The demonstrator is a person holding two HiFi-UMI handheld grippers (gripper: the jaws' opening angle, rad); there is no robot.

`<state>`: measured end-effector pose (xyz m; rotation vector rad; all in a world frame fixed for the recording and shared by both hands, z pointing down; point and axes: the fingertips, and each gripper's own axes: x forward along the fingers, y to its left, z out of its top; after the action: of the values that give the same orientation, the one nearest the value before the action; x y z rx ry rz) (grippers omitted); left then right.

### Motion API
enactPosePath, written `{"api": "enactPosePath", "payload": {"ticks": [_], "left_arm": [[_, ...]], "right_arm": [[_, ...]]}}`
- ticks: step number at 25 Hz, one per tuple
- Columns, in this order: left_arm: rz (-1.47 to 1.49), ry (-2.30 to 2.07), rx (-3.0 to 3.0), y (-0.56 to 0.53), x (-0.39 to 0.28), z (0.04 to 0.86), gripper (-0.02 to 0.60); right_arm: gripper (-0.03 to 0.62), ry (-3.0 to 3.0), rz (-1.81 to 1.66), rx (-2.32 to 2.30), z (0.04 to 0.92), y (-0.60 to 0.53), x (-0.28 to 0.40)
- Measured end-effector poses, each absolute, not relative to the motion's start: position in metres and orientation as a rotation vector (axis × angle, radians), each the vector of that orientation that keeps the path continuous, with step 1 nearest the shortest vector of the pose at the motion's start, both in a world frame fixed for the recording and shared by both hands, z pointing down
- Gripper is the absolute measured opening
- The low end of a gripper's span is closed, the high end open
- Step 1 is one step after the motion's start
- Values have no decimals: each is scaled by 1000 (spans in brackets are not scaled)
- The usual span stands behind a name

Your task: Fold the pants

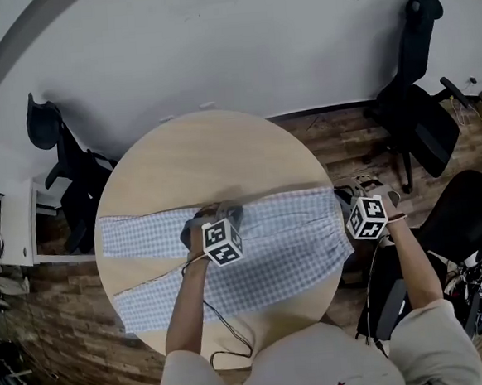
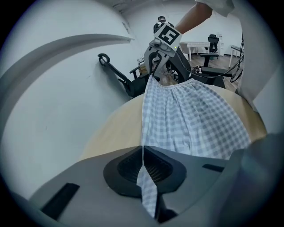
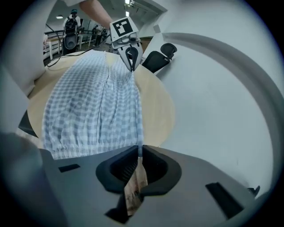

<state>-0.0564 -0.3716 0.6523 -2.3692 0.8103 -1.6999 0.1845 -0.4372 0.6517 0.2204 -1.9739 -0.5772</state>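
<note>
Pants [image 1: 294, 233]: lying spread across the round wooden counter [image 1: 197, 158], blue-and-white checked, with the gathered waistband [image 1: 345, 241] reaching the counter's right rim in the head view and the two legs running out to its left rim.
Left gripper [image 2: 143, 153]: its jaws are clamping the far edge of the cloth about midway along it. A fold of checked fabric is passing between the pads and trailing out behind them.
Right gripper [image 3: 139, 151]: its jaws are pinching the far corner of the waistband, just at the counter's right rim. A tan tag [image 3: 135, 188] is hanging in the gap behind the closed tips.
Far edge: stretching in a straight line between the two grippers and casting a thin shadow on the wood beyond it, while the rest of the cloth is resting flat.
Arms: both are reaching forward from the bottom of the head view, the left over the middle of the cloth, the right just beside the counter's right rim.
Cable [image 1: 227, 330]: black, trailing from the left forearm across the near bare wood.
Surroundings: one black office chair [image 1: 422, 123] is standing on the wooden floor [image 1: 336, 138] to the right, and another black chair [image 1: 65, 172] is standing near the counter's left side.
</note>
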Motion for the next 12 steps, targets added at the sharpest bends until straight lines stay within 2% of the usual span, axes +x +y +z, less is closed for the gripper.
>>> {"api": "enactPosePath", "payload": {"ticks": [12], "left_arm": [[-1631, 910, -2330, -287, -35, 628, 38]], "right_arm": [[52, -1929, -644, 288, 631, -354, 206]]}}
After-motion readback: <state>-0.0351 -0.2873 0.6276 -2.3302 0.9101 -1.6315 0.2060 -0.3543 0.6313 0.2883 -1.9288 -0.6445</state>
